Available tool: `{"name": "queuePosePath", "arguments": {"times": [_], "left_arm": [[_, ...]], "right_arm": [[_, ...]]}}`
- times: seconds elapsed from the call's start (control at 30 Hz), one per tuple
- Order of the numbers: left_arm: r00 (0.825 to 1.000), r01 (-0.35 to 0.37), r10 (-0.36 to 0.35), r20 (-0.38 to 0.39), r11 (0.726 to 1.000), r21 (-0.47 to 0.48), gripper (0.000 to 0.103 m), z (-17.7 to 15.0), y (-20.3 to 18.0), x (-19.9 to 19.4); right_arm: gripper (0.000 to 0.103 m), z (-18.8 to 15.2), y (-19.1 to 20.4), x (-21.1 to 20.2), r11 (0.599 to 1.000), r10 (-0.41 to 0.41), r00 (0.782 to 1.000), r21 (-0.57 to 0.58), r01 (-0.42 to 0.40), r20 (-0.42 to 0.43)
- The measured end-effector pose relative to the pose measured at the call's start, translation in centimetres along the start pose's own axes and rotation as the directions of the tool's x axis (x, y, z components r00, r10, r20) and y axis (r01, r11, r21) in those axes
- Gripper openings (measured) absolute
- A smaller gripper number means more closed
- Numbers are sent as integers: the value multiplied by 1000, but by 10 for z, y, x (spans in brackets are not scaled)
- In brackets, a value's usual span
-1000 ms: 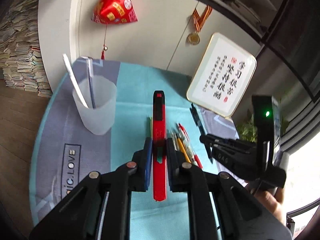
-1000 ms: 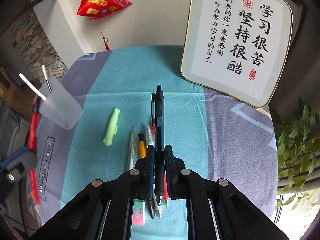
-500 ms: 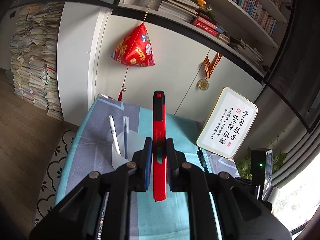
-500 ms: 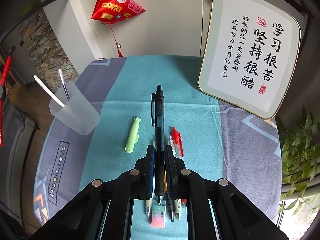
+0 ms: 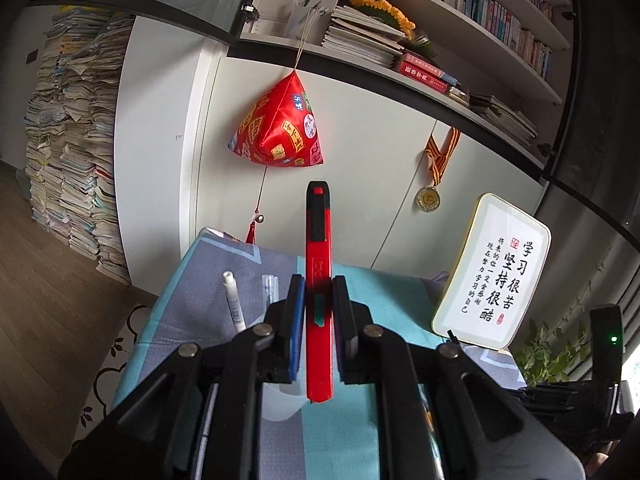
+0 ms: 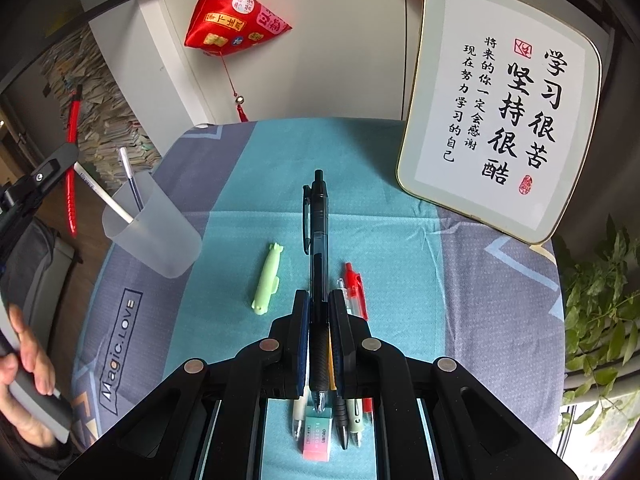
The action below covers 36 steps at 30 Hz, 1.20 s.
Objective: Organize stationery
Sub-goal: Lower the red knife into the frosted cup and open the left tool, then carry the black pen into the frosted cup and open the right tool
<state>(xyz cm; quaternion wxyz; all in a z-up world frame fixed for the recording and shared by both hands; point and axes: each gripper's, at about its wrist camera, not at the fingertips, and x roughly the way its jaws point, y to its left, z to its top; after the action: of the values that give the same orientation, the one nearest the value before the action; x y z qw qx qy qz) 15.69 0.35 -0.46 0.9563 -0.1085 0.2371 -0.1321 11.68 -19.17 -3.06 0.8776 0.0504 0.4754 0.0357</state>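
Note:
My left gripper is shut on a red utility knife, held high above the table and pointing at the wall; the knife also shows at the far left of the right wrist view. My right gripper is shut on a black pen, lifted over the table. A frosted plastic cup at the left holds a white pen and a clear pen. On the cloth lie a green highlighter, a red pen, several more pens and an eraser.
A framed calligraphy board leans at the table's back right. A red hanging ornament and a medal hang on the white cabinet. A plant is at the right. Paper stacks stand on the floor at left.
My left gripper has risen and tilted up with the red knife, away from the table. My right gripper has lifted the black pen a little and pulled back.

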Motion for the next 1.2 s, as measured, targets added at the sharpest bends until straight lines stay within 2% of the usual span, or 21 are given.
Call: {"name": "queuePosePath", "arguments": {"times": [0.27, 0.4, 0.6, 0.67, 0.73, 0.8, 0.83, 0.97, 1.03, 1.07, 1.1, 1.2], "left_arm": [[999, -27, 26, 22, 999, 33, 11, -10, 7, 25], [999, -26, 26, 26, 1000, 9, 11, -16, 15, 31], [997, -69, 65, 39, 992, 102, 12, -29, 5, 35], [995, -87, 82, 49, 991, 104, 11, -33, 5, 34], [995, -91, 86, 51, 990, 106, 15, -36, 5, 33], [994, -105, 99, 56, 988, 113, 34, -38, 4, 30], [993, -108, 101, 65, 988, 114, 38, -38, 3, 28], [994, -87, 80, 77, 993, 85, 41, -34, 6, 15], [994, -81, 75, 81, 994, 76, 51, -31, 7, 5], [993, -88, 82, 83, 993, 74, 60, -30, 7, 1], [992, -96, 90, 84, 993, 72, 65, -30, 7, -4], [993, -90, 85, 78, 994, 69, 71, -30, 10, -19]], "right_arm": [[10, 4, 0, 8, 1000, 16, 1000, 3, -16, -2], [10, 6, 3, 10, 1000, 28, 1000, 2, -28, -1], [10, 6, 5, 14, 999, 41, 999, 7, -41, -3], [10, 7, 5, 15, 999, 45, 999, 9, -45, -4], [10, 6, 6, 14, 999, 47, 999, 7, -47, -4], [10, 6, 8, 14, 999, 49, 999, 6, -49, -2], [10, 7, 8, 13, 999, 52, 999, 7, -52, 0], [11, 12, 12, 12, 997, 70, 997, 13, -70, 12], [11, 15, 18, 10, 996, 90, 996, 11, -90, 19], [11, 17, 21, 9, 994, 105, 994, 9, -105, 25], [11, 19, 25, 8, 992, 122, 992, 10, -122, 31], [11, 25, 39, 8, 988, 157, 987, -8, -156, 41]]}}
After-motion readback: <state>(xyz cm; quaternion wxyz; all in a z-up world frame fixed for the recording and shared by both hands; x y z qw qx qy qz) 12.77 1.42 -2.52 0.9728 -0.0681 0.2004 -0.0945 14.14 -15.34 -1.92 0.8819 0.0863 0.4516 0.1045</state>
